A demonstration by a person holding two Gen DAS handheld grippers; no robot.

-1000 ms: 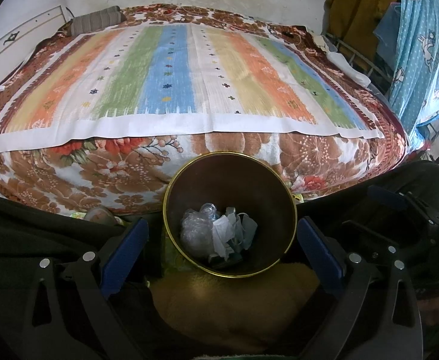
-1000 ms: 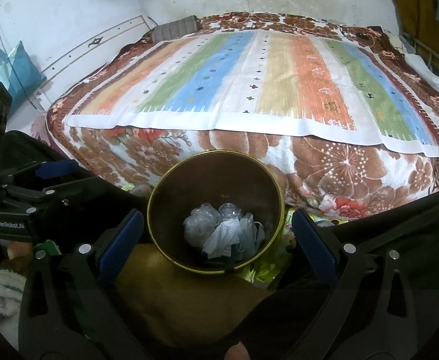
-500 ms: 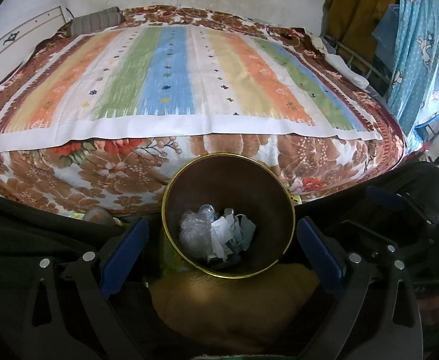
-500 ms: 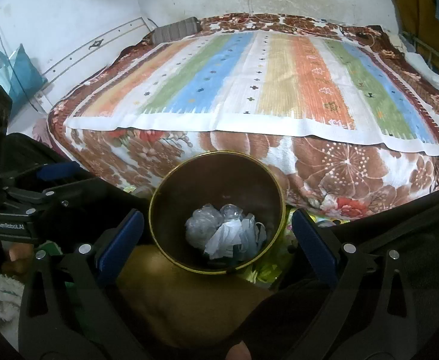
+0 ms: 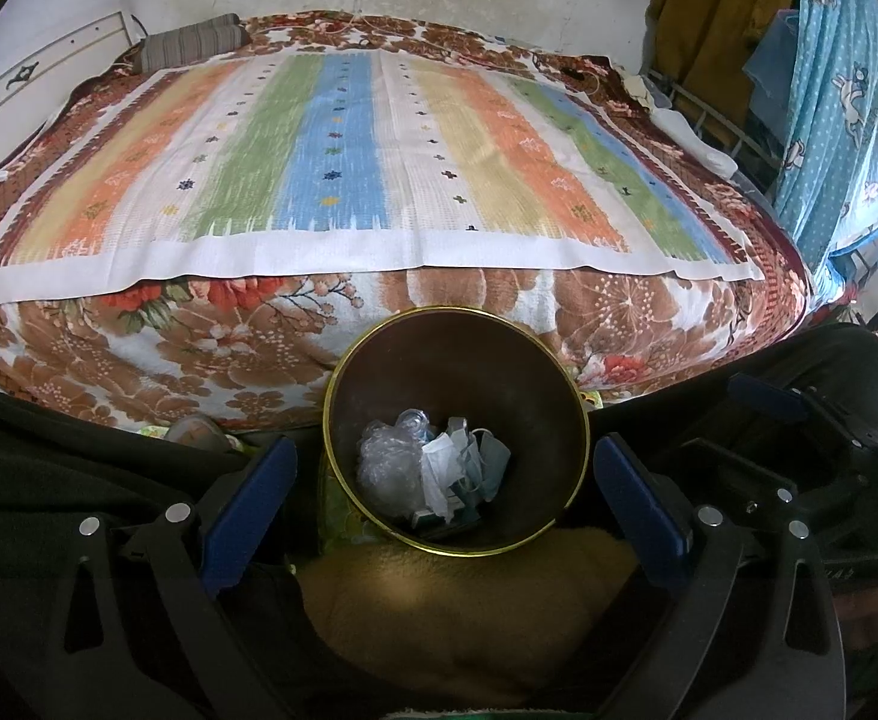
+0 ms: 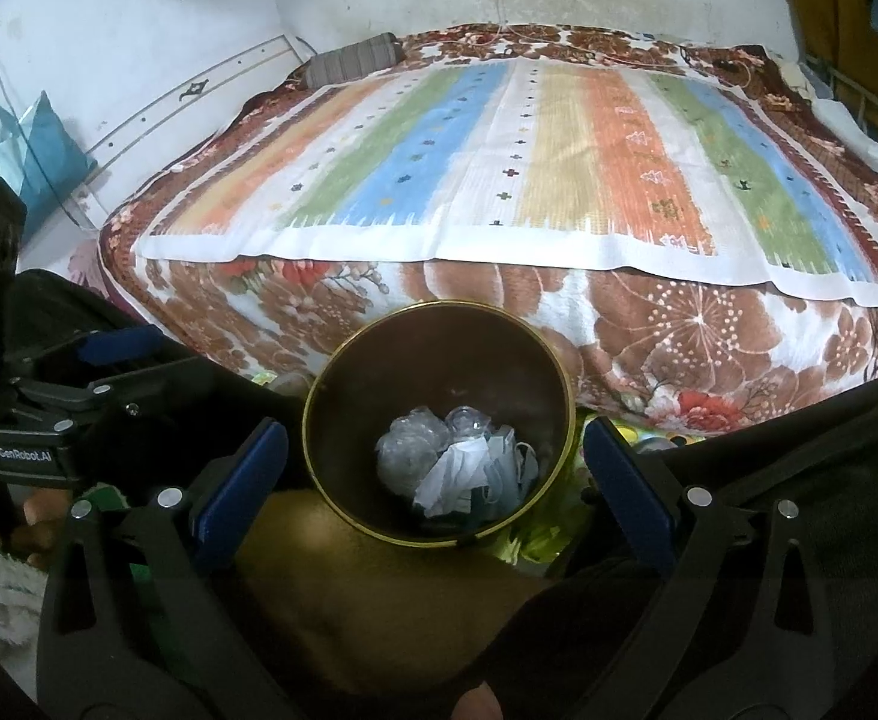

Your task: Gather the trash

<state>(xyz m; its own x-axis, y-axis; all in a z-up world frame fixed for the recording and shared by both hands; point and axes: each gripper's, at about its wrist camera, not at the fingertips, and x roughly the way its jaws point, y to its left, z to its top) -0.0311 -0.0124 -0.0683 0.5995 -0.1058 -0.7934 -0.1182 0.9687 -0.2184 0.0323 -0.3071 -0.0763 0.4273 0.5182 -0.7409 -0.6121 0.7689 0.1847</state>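
Brass-coloured metal rims the round, dark-walled trash bin (image 5: 550, 372), which stands on the floor just in front of the bed and sits between the two blue-padded fingers of each gripper in both wrist views. Inside it, at the bottom, lies a small heap of trash (image 5: 432, 474): crumpled clear plastic wrap on the left, white and pale blue face masks with loose ear loops on the right, all touching one another.

The left gripper (image 5: 446, 487) is spread wide with nothing between its pads; the bin's rim lies inside the gap, clear of both blue pads (image 5: 249, 501). The right gripper (image 6: 435, 471) is likewise released and bare, its fingers flanking the bin, the left pad (image 6: 240, 489) just beside the rim. Whether either one is above the bin or level with it I cannot tell.

Behind the bin, a brown floral blanket (image 5: 138, 354) covers the bed, with a striped white, orange, green and blue cloth (image 5: 342, 150) spread flat on top. A mustard-brown furry fabric (image 5: 457, 606) lies below the bin, touching its near edge.
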